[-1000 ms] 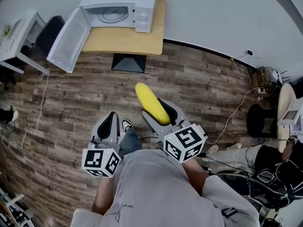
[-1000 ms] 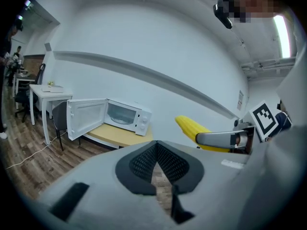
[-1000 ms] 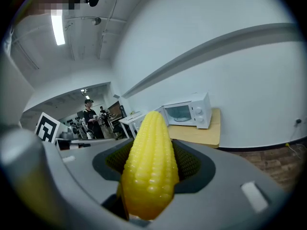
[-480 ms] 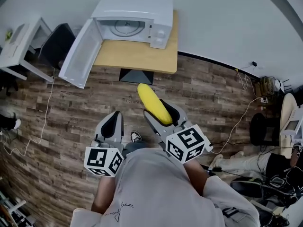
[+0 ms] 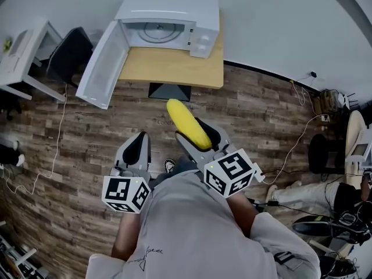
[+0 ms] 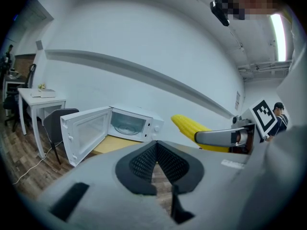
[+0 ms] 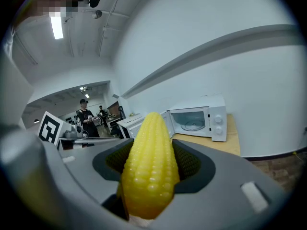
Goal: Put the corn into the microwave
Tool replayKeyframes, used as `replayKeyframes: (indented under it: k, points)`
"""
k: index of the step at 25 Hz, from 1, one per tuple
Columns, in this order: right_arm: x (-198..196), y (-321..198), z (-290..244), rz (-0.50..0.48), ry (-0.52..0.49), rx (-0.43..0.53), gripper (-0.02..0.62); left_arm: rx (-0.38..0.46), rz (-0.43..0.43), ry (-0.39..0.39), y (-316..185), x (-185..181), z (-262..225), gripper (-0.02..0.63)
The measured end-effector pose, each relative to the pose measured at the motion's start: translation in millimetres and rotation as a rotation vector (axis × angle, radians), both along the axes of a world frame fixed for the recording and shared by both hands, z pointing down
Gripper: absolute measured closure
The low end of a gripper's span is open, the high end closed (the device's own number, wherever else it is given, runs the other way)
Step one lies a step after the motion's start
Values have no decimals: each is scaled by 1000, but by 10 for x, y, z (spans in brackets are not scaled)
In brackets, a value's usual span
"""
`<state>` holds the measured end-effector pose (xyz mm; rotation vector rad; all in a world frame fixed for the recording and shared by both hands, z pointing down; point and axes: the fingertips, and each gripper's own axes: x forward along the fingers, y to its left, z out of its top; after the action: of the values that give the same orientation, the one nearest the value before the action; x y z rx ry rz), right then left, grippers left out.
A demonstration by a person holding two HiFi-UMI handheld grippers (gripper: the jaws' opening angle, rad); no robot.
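The yellow corn sticks out forward from my right gripper, which is shut on it; in the right gripper view the corn fills the gap between the dark pads. The white microwave stands on a wooden table ahead, its door swung wide to the left and the glass plate inside showing. My left gripper hangs beside the right one, shut and empty. From the left gripper view the microwave lies ahead, and the corn is at the right. Both grippers are over the floor, short of the table.
A white desk and a dark chair stand left of the open door. A cable trails over the wood floor at the left. At the right are more cables, a round stool and a seated person's legs.
Both grippers have moved forward towards the microwave, which now sits nearer and larger in the head view. The corn stays in the right gripper; the left stays shut.
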<state>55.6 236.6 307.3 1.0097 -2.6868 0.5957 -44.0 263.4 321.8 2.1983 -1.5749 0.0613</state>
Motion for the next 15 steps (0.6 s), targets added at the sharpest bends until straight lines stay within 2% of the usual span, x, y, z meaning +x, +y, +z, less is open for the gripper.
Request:
replayKeyframes:
  k: [12, 15]
  points:
    - [-180, -145, 47, -11, 1, 3, 331, -8, -15, 23, -73, -131, 15, 618]
    - [-204, -306, 76, -7, 1, -2, 331, 12, 0, -28, -208, -100, -39, 618]
